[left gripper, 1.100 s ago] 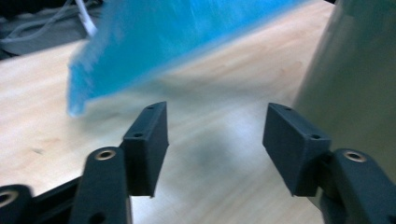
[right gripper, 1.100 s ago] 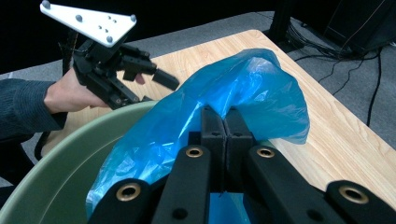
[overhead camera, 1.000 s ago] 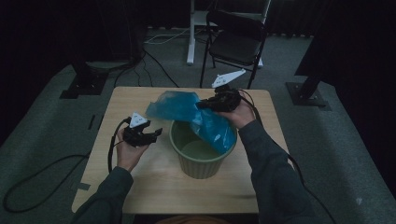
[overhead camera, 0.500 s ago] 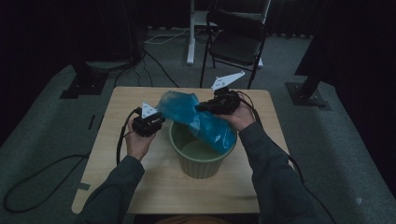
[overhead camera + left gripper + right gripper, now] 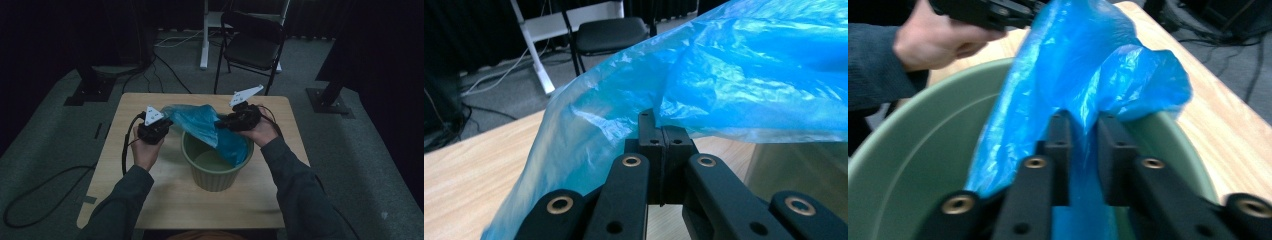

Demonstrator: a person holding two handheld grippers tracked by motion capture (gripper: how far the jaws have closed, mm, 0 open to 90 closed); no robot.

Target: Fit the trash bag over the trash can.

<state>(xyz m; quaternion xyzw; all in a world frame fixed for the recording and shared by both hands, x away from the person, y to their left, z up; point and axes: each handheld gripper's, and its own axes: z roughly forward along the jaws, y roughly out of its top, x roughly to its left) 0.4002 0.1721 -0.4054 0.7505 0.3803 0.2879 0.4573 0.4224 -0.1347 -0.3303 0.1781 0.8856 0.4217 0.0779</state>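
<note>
A blue plastic bag (image 5: 200,122) hangs stretched over a green bin (image 5: 215,175) at the middle of the table. My left gripper (image 5: 167,122) sits at the bag's left edge. Its jaws have just been closing and now meet (image 5: 661,132), pinching a fold of the bag (image 5: 749,75). My right gripper (image 5: 222,125) is over the bin's right rim. Its jaws have just been opening and stand apart (image 5: 1083,125), with the bag (image 5: 1078,65) loose between them above the bin (image 5: 923,150). The left hand and its gripper (image 5: 998,12) appear across the bin.
The wooden table (image 5: 150,200) has bare room in front of the bin and to its left. A black folding chair (image 5: 255,45) and a white stand leg (image 5: 204,35) are behind the table. Cables lie on the grey floor.
The left hand moved right and up to the bag's left edge, and its jaws shut on it. The bag's left side lifted and spread. The right hand stayed put.
</note>
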